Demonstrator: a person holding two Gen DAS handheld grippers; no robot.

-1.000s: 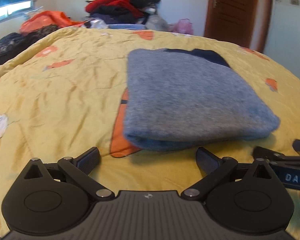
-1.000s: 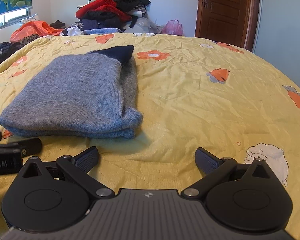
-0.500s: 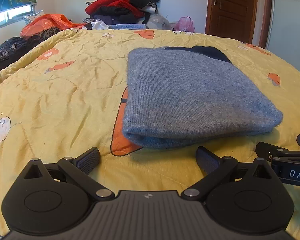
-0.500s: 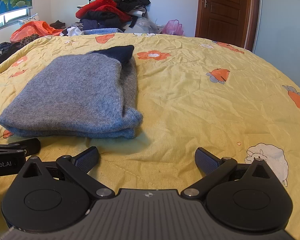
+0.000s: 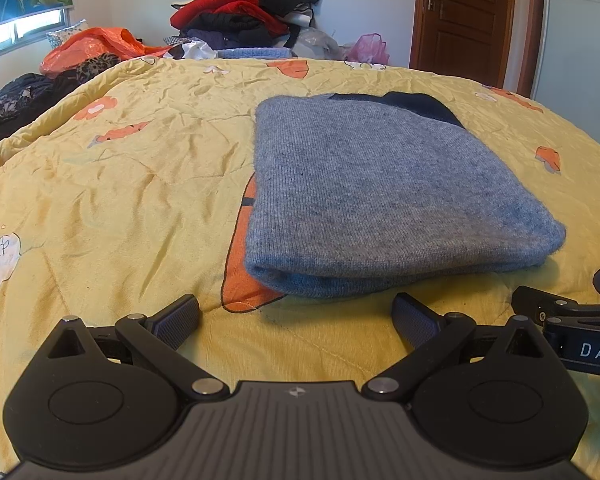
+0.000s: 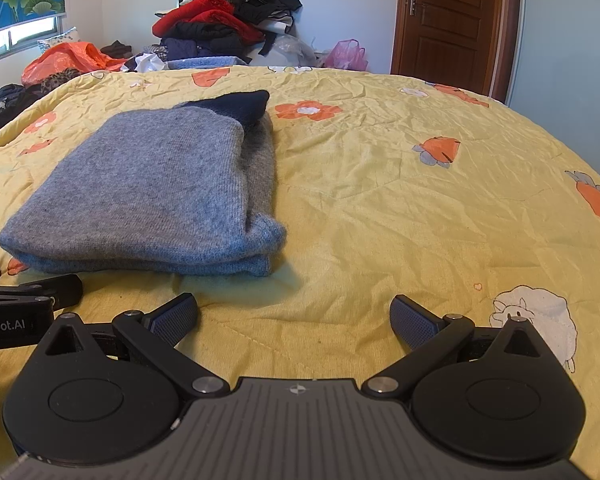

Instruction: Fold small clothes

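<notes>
A grey knit sweater [image 5: 380, 188] lies folded in a flat stack on the yellow quilt [image 5: 120, 184], with a dark navy part showing at its far end. My left gripper [image 5: 296, 316] is open and empty, just in front of the sweater's near edge. In the right wrist view the sweater [image 6: 152, 188] lies ahead to the left. My right gripper [image 6: 294, 316] is open and empty over bare quilt [image 6: 420, 208]. Each gripper shows at the side of the other's view: the right gripper [image 5: 572, 328] and the left gripper [image 6: 24, 300].
A pile of red, black and dark clothes [image 5: 252, 12] rises beyond the bed's far edge. Orange and dark bundles [image 5: 88, 48] lie at the far left by the window. A pink bag [image 6: 346, 54] and a brown door [image 6: 448, 20] are at the back right.
The left wrist view has steadied and sits slightly further back from the sweater. The sweater and the right gripper have not moved. Both grippers stay open.
</notes>
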